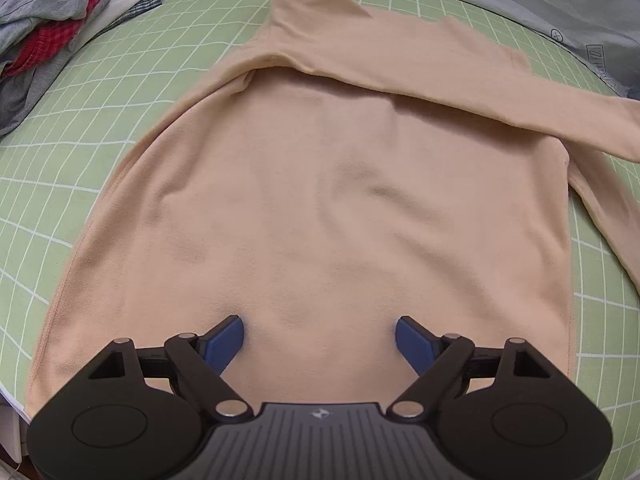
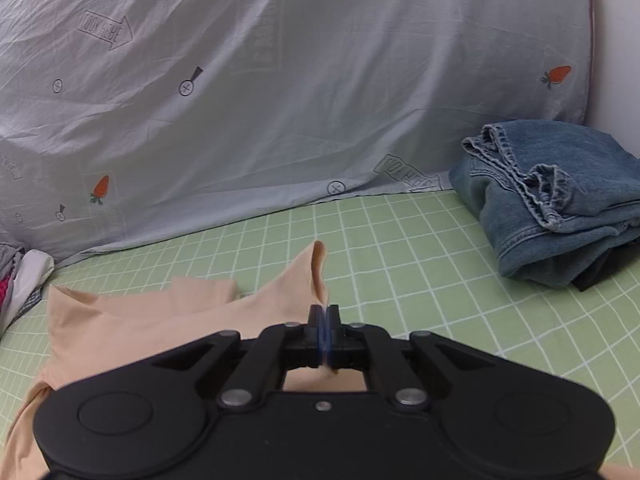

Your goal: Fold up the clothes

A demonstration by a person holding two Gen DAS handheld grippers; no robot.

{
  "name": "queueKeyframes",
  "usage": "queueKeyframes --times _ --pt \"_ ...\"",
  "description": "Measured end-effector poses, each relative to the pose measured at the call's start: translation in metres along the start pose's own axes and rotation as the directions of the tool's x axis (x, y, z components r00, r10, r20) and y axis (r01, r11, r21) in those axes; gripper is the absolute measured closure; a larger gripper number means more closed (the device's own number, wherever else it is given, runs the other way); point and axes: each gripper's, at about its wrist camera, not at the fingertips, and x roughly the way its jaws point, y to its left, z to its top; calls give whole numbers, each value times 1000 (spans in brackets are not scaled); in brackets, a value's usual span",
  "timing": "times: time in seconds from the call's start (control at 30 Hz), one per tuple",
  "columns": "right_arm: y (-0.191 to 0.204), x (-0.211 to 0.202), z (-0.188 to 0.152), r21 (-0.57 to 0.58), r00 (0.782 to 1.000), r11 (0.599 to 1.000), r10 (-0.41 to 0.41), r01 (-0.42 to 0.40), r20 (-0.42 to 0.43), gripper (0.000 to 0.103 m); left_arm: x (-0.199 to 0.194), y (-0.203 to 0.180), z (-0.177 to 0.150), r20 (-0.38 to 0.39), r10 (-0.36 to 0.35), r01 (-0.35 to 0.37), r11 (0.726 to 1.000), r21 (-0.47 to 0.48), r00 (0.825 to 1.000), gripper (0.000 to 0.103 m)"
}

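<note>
While the peach-beige long-sleeved fleece top (image 1: 320, 200) lies spread flat on the light green mat with a white grid (image 1: 80, 168), one of its sleeves (image 1: 460, 76) is laid across the upper body from far left to right, its cuff end running off the right edge of the left wrist view. Neck end points far, hem is near, under the tool. The second sleeve trails down the right side of the body.

Left gripper (image 1: 320, 338) hangs over the near middle of the top, jaws spread wide, released, blue pads (image 1: 226, 340) clear of each other with only flat fabric below and nothing pinched.

Right gripper (image 2: 324, 320) is clenched on a fold of the same top's fabric (image 2: 318, 268), which stands up in a narrow loop just past the pads; fabric also shows under the jaws on the near side. Which part of the garment this is I cannot tell for sure.

Outward: a folded blue denim garment (image 2: 560, 200) sits on the mat at far right. A pale grey sheet printed with carrots and arrows (image 2: 300, 80) rises behind the mat's far edge. A heap of grey, red and white clothes (image 1: 52, 20) lies at far left.
</note>
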Motion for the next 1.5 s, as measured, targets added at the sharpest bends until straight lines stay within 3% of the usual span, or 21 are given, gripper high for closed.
queueKeyframes --times 0.13,0.27,0.33,0.4,0.43,0.47,0.53,0.63,0.67,0.83,1.03,1.5 --pt "-21 13 -15 -7 995 997 -81 81 -62 101 2 -1 3 -16 4 -4 1000 9 1000 10" --pt "-25 27 -34 11 973 991 -130 135 -190 100 4 -1 5 -25 2 -2 1000 21 1000 4" --pt "-20 24 -39 3 967 988 -149 153 -206 96 5 1 7 -23 0 1 1000 25 1000 3" --pt "-14 16 -42 3 968 987 -154 158 -196 81 4 4 7 -18 -8 9 1000 28 1000 3" --pt "-10 11 -42 2 970 987 -156 159 -185 63 3 6 7 -14 -15 16 999 31 1000 3" --pt "-5 5 -42 -4 974 988 -153 154 -168 51 0 9 6 -7 -27 27 999 28 1000 3" --pt "7 -6 -41 -26 982 991 -134 132 -134 41 -6 14 5 12 -54 54 998 19 998 4" --pt "26 -22 -43 -45 990 993 -110 106 -90 7 -22 26 1 69 -78 77 997 22 995 4" --pt "35 -28 -44 -48 992 994 -103 100 -75 3 -28 31 0 96 -80 78 997 27 992 4" --pt "82 -52 -67 -101 994 992 -77 69 -75 0 -56 60 1 232 -116 110 993 38 966 4" --pt "151 -75 -104 -126 993 992 -26 10 -119 0 -74 122 -2 304 -135 128 991 44 943 4" --pt "338 -86 -163 -126 985 988 67 -88 -161 0 -72 289 -2 288 -139 123 990 74 948 3"
